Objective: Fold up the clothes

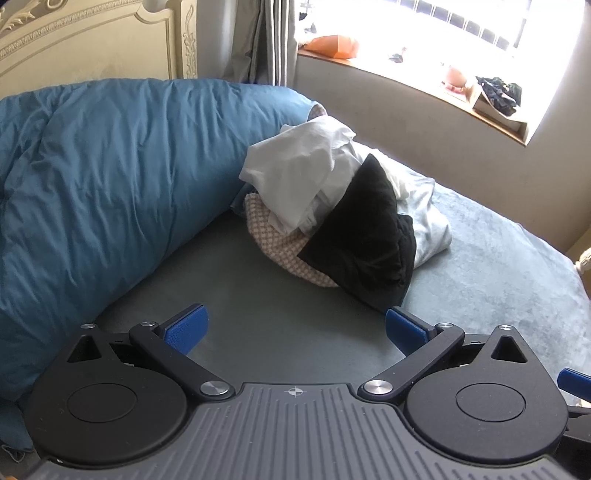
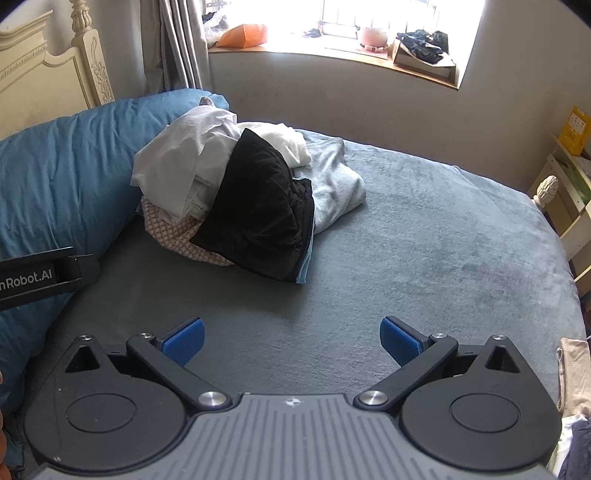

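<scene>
The heap of clothes (image 2: 236, 192) sits against the blue duvet (image 1: 103, 177), its lower layers hidden under a black garment (image 2: 258, 221). Both my left gripper (image 1: 294, 330) and right gripper (image 2: 291, 339) have fingers spread apart, empty, over open grey bed (image 2: 424, 258) running right to its edge.

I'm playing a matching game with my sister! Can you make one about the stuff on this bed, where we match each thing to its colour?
Things:
1. duvet
2. garment on top of the pile
3. garment on the front of the pile
4. bag on the windowsill

Colours:
A. black
B. orange
C. blue
D. white

Pairs: 1-C, 2-D, 3-A, 4-B
</scene>
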